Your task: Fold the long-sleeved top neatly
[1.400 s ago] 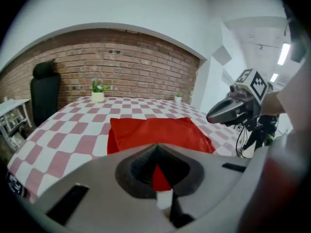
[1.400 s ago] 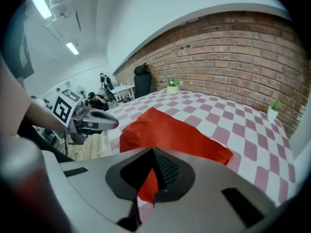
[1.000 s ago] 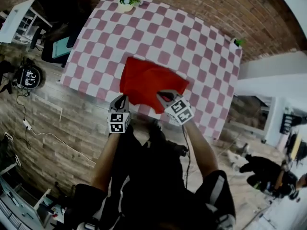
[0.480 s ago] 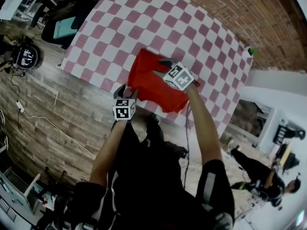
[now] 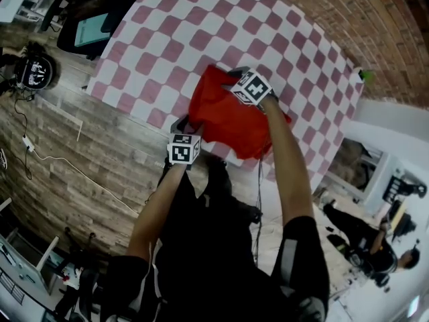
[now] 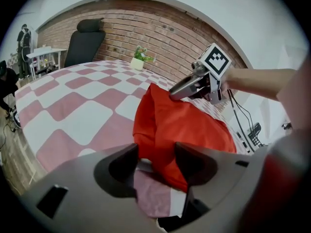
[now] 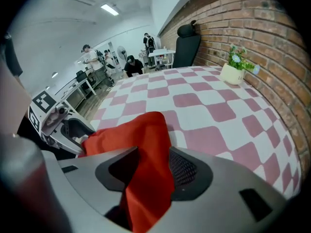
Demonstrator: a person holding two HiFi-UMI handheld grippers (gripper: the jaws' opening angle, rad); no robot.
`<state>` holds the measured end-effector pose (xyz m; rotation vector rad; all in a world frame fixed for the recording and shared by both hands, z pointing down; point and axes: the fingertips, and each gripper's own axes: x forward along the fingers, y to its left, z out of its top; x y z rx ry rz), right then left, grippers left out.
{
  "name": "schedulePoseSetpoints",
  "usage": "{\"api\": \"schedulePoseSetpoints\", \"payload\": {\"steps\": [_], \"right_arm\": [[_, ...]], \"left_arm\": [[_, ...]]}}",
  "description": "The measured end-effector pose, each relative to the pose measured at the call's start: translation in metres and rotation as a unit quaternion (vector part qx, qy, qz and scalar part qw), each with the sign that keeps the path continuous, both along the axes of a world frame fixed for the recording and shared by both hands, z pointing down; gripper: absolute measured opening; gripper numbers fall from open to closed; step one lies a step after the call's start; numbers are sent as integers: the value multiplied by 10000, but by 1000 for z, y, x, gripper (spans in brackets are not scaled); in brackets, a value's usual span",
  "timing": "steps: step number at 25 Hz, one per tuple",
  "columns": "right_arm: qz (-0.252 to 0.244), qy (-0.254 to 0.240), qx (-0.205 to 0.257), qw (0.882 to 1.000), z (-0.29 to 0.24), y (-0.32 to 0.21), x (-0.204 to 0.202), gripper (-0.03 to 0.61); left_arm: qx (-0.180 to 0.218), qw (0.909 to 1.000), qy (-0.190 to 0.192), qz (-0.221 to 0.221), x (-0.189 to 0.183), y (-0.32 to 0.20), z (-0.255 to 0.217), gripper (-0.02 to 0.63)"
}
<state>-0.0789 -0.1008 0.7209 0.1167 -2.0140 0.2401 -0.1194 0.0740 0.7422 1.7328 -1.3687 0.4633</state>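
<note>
The red long-sleeved top (image 5: 231,123) lies bunched and partly folded on the checked tablecloth (image 5: 161,39), near its front edge. My left gripper (image 5: 182,123) is at the top's near-left corner; its jaws have just been opening and stand apart, with red cloth (image 6: 184,125) loose between them. My right gripper (image 5: 232,74) reaches over the top's far edge. Its jaws have just been opening too, and a fold of the red top (image 7: 146,135) still hangs through the gap. The right gripper (image 6: 182,89) also shows in the left gripper view, above the cloth.
A small potted plant (image 7: 235,62) stands at the table's far side by the brick wall. A black office chair (image 6: 87,38) is beyond the table. Several people stand at desks in the background (image 7: 97,57). Wooden floor lies left of the table (image 5: 67,153).
The right gripper swept from the near edge across the top to its far side, carrying red cloth over. The left gripper stayed by the near-left corner, sinking a little.
</note>
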Motion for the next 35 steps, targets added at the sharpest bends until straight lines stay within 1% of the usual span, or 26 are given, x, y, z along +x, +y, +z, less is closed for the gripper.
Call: {"api": "schedulePoseSetpoints", "payload": {"steps": [3, 6, 8, 14, 16, 19, 21, 25, 27, 31, 33, 35], "right_arm": [[141, 135, -130, 9997, 14, 0, 2, 172], [229, 140, -135, 9995, 18, 3, 3, 82], [340, 110, -116, 9993, 18, 4, 3, 59], [896, -30, -86, 9959, 14, -4, 11, 46], [1163, -58, -41, 9932, 13, -10, 17, 44], [1675, -165, 10, 9857, 9, -22, 30, 43], [1998, -198, 50, 9796, 7, -26, 42, 43], [2613, -321, 142, 9646, -1, -31, 66, 40], [2914, -405, 166, 9556, -3, -33, 80, 40], [3386, -490, 275, 9393, -5, -37, 111, 40], [3526, -511, 311, 9339, -6, -41, 122, 40], [3620, -522, 308, 9302, -5, -46, 132, 40]], "left_arm": [[17, 10000, 55, 72, -2, -2, 1, 189], [57, 9997, 152, 198, -2, -5, 0, 93], [74, 9993, 192, 324, -4, -7, 0, 60], [203, 9954, 162, 924, -20, -25, -6, 40], [239, 9925, 97, 1198, -26, -36, -9, 40], [345, 9857, -37, 1647, -33, -58, -14, 40], [432, 9788, -160, 1996, -34, -74, -16, 40], [541, 9610, -328, 2693, -29, -101, -20, 40], [591, 9499, -403, 3042, -22, -113, -21, 40], [702, 9227, -540, 3751, -3, -137, -25, 40], [707, 9127, -612, 3979, 4, -151, -26, 40], [757, 9045, -701, 4138, 11, -166, -25, 40]]}}
